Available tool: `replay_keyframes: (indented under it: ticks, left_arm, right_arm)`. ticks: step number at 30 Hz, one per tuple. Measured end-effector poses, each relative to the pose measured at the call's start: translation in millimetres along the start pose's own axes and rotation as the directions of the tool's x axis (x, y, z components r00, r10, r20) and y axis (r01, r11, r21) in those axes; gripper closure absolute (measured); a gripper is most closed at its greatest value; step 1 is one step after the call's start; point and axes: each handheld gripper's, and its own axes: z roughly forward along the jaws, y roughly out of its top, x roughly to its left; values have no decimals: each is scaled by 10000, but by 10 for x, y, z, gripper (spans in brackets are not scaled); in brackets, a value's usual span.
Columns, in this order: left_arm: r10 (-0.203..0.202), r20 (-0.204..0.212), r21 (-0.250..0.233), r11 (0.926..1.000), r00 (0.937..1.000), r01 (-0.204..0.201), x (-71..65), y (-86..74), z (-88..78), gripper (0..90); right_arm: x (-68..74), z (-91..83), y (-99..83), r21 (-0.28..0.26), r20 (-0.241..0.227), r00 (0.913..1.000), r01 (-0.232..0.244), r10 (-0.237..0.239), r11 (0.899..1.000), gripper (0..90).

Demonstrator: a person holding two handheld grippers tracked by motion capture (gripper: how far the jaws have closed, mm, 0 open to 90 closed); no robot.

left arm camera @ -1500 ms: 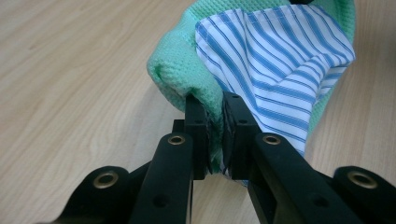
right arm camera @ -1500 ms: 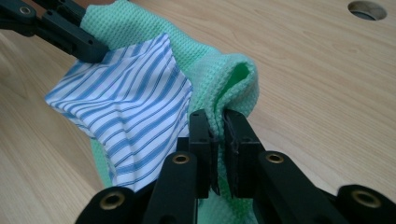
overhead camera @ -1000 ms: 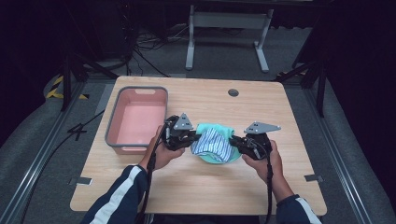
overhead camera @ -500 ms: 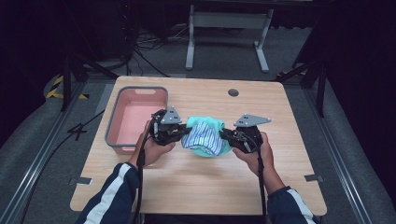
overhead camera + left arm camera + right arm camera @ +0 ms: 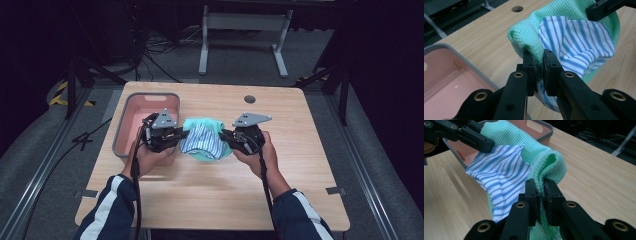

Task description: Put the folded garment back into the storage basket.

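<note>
A green waffle-weave cloth (image 5: 202, 124) with a blue-and-white striped cloth (image 5: 202, 142) folded into it hangs just above the table, between my two grippers. My left gripper (image 5: 184, 136) is shut on the bundle's left edge. In the left gripper view the jaws (image 5: 538, 58) pinch the green cloth (image 5: 524, 35), with the striped cloth (image 5: 579, 42) spilling out beside and below them. My right gripper (image 5: 225, 136) is shut on the right edge. Its own view shows the green fold (image 5: 549, 162) squeezed between the jaws (image 5: 539, 186), and the striped cloth (image 5: 501, 170) hangs to the left.
A pink bin with a grey rim (image 5: 124, 125) stands on the wooden table (image 5: 300, 165), just left of my left hand. A round cable hole (image 5: 250, 99) lies near the far edge. Dark floor, cables and a metal stand surround the table.
Both hands have carried the cloth bundle to the left, toward the pink bin, and a little higher. Both grips stay as they were.
</note>
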Motion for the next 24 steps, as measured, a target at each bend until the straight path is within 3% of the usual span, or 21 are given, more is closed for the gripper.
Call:
replay_keyframes:
  ticks: [4,15,24]
  left_arm:
    - [-274,-227,-235,9994,9994,269,73,-50,-96,821]
    - [-731,-853,-322,9970,9937,706,207,-218,-315,820]
    - [-1265,-1441,-556,9913,9814,1196,354,-351,-571,820]
  right_arm:
    - [51,106,95,-7,-160,9998,125,-125,9999,823]
    - [187,336,278,4,-625,9967,523,-522,9986,823]
    - [332,571,495,34,-981,9917,834,-827,9965,823]
